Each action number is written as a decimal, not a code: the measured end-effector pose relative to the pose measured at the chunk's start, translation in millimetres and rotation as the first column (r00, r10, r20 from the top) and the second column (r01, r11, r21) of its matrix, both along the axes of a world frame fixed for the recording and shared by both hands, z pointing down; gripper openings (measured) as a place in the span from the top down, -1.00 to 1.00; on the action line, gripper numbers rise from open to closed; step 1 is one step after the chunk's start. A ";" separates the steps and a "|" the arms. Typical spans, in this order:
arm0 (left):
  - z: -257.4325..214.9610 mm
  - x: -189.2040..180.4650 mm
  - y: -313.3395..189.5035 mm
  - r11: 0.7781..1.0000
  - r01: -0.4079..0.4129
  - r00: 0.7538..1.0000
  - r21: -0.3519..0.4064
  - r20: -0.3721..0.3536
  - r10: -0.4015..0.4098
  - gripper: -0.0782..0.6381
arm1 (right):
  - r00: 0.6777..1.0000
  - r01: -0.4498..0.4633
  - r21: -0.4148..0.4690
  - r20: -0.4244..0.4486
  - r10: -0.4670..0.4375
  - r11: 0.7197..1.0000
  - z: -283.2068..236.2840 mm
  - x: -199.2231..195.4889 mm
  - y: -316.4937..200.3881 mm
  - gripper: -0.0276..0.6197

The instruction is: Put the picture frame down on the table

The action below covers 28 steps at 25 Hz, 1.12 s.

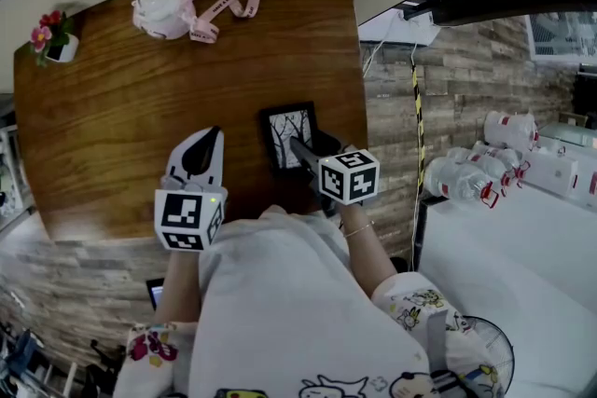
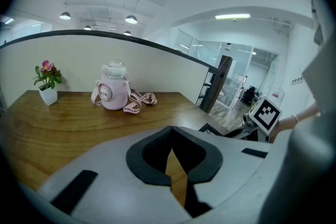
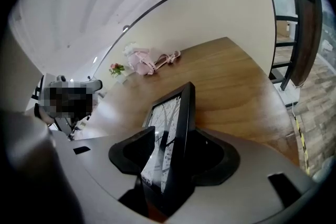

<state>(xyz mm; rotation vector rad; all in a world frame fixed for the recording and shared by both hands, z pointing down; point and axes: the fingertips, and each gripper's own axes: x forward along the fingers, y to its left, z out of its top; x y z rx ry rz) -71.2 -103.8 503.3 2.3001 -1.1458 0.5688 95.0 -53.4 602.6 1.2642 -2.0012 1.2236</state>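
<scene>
The table lies open in the middle; a pink bottle and flower pot occupy the far edge.

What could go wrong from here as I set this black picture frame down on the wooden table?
1. The black picture frame with the tree print sits close to the right edge of the brown wooden table, so it might slide or tip off that side once released.
2. The right gripper clamps only the frame's near end, with most of it sticking out beyond the jaws; it may twist in the grip or drop flat onto its glass.
</scene>
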 end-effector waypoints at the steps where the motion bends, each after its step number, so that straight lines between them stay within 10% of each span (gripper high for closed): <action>1: 0.1 -0.3 0.2 1.000 0.000 1.000 -0.001 0.000 0.000 0.77 | 1.000 0.001 -0.002 -0.008 -0.001 1.000 0.6 0.4 0.3 0.31; 28: -2.8 -0.3 -0.9 1.000 0.002 1.000 0.016 -0.005 -0.002 0.77 | 0.998 -0.003 -0.008 -0.065 0.003 1.000 6.2 9.9 2.4 0.23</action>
